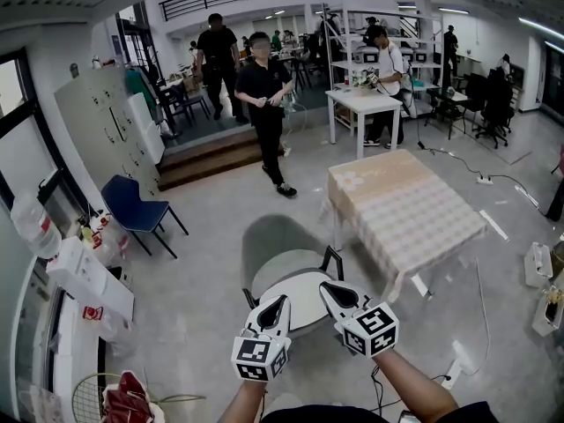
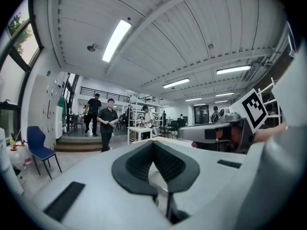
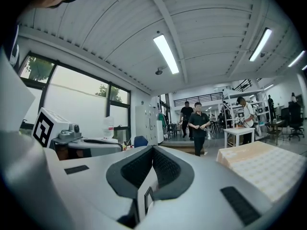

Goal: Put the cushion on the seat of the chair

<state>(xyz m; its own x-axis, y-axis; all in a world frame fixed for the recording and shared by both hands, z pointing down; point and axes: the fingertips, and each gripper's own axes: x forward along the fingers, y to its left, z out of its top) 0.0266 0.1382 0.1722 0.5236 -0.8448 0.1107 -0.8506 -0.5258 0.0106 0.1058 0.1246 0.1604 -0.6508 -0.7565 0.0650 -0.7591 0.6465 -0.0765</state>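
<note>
A grey chair (image 1: 275, 238) with a rounded backrest stands just in front of me in the head view. A pale round cushion (image 1: 301, 305) lies on its seat. My left gripper (image 1: 283, 300) and right gripper (image 1: 323, 285) hover side by side over the near part of the cushion, both with jaws together and nothing between them. In the left gripper view the left gripper (image 2: 153, 143) points level into the room, jaws closed, with the right gripper (image 2: 221, 131) beside it. The right gripper (image 3: 152, 149) looks the same in its own view, jaws closed and empty. Neither gripper view shows the cushion or the chair.
A table with a checked cloth (image 1: 402, 206) stands right of the chair. A blue chair (image 1: 133, 206) and white boxes (image 1: 85, 280) are at the left. A person in black (image 1: 265, 104) walks toward me. A racket and red bag (image 1: 124, 400) lie at the lower left.
</note>
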